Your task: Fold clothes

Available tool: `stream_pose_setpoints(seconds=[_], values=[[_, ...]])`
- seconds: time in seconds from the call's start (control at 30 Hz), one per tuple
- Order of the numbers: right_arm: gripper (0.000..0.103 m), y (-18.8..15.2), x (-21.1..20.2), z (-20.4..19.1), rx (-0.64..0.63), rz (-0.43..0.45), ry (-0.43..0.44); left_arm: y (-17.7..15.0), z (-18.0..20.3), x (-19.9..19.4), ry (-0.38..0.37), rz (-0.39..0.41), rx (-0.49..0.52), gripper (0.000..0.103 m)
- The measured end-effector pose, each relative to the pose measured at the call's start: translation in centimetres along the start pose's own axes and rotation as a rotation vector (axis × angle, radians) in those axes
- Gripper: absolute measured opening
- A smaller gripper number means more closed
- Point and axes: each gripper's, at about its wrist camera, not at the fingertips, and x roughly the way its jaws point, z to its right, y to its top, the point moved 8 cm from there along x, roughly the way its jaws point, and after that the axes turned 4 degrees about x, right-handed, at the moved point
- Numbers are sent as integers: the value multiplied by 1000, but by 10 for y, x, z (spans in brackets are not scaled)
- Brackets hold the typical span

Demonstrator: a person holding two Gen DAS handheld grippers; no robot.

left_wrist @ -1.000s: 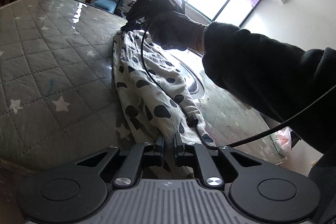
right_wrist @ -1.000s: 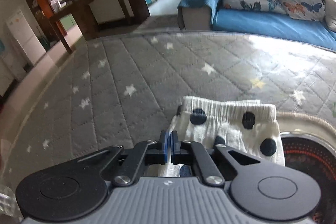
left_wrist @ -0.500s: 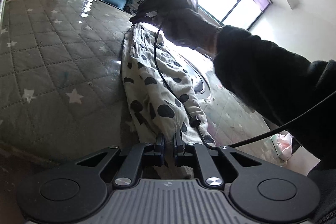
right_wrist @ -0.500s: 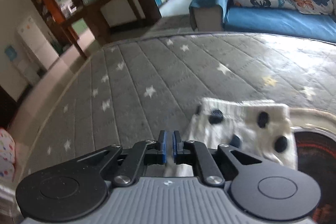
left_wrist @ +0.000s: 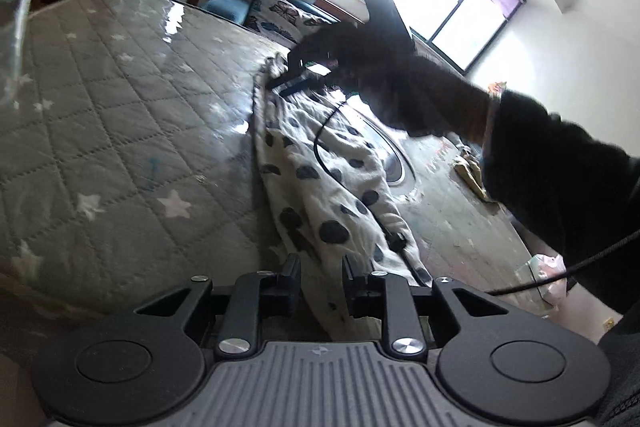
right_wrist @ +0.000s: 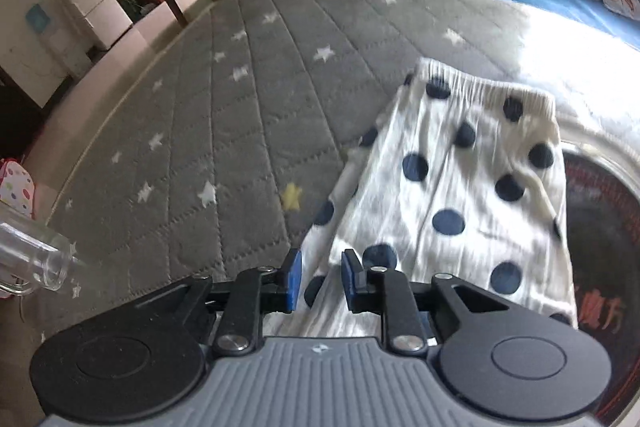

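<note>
We see one spotted garment (right_wrist: 460, 187) on the mattress (right_wrist: 240, 131); both tools, left (left_wrist: 320, 283) and right (right_wrist: 320, 281), apparently released, jaws parted.

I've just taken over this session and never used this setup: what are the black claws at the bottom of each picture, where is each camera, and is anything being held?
No robot: a person holds a two-finger gripper in each hand, each with a fisheye camera looking along its fingers. The left wrist view shows the left gripper below and the gloved right hand further off. The right wrist view shows the right gripper. White polka-dot trousers lie on a grey star-patterned quilted mat. Both grippers are open, with cloth between the fingers but not clamped.
</note>
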Motion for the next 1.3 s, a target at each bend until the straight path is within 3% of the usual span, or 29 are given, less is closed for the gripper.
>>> stream_pose_setpoints(seconds=[0.07,0.13,0.23,0.4,0.5,0.63,0.7,0.87,1.07,1.17,1.3], values=[[21,-9,-1,-3,-13,-21,-6,14,1,2,6,20,11,28],[15,-12,-2,-5,-20,-20,-12,30,1,9,24,48,47,39],[7,-13,-5,-7,-11,-9,-16,46,-3,33,51,31,77,39],[4,-9,-11,-4,16,21,17,48,-17,75,56,-42,53,40],[4,-4,-13,-1,31,41,43,48,-21,84,48,-36,46,37],[4,-1,-14,0,42,52,66,47,-21,90,23,-38,48,7],[4,0,-14,0,45,53,73,46,-21,89,31,-33,53,3],[4,2,-14,1,51,55,92,47,-21,80,57,-20,39,2],[11,4,-15,2,59,57,114,44,-23,86,85,-72,53,3],[13,9,-32,7,38,78,110,49,-25,83,86,-74,47,3],[13,20,-64,28,12,114,73,75,-21,81,87,-20,53,3]])
